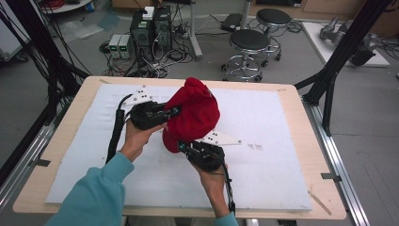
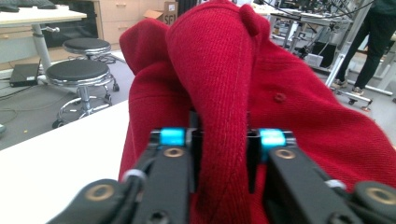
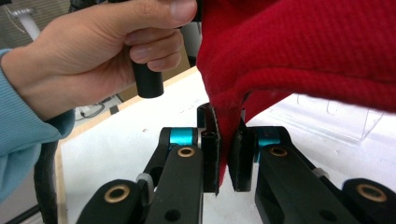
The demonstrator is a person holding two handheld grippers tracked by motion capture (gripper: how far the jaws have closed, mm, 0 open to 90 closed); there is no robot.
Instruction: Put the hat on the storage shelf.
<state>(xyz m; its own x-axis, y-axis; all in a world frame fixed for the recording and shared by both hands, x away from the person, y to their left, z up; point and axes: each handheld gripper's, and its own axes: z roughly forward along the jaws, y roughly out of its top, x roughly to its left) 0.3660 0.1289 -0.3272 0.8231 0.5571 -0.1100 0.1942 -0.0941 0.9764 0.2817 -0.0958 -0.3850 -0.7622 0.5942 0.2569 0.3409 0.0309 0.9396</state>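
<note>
Black jaws of the right gripper (image 3: 224, 154) pinch a thin edge of a red knit cap (image 3: 299, 51), the fabric squeezed flat between the pads with almost no gap left. Behind them, in the right gripper view, the person's left hand (image 3: 98, 56) wraps the dark handle of the other tool, a light-blue sleeve (image 3: 18, 135) at the wrist.

Seen from the left gripper (image 2: 219, 158), the jaws stand on either side of a thick upright fold of the same cap, the cloth filling the space between them and pressed on both sides; this grip is far wider than the other because the fold is bulky. A small round button of the same red sits on the cap's crown panel to the right of the fold.

From the high view, the cap (image 1: 195, 113) hangs in the air above the middle of the white mat (image 1: 263, 141) on the wooden table (image 1: 306, 155), held between the two tools: the left gripper (image 1: 171, 112) enters it from the left side and the right gripper (image 1: 184, 147) takes its lower edge from below. Whether any part of the cap touches the mat is hard to judge from above.

Beyond the table stand two black round stools (image 1: 249, 42) and computer towers (image 1: 150, 28) amid floor cables.
</note>
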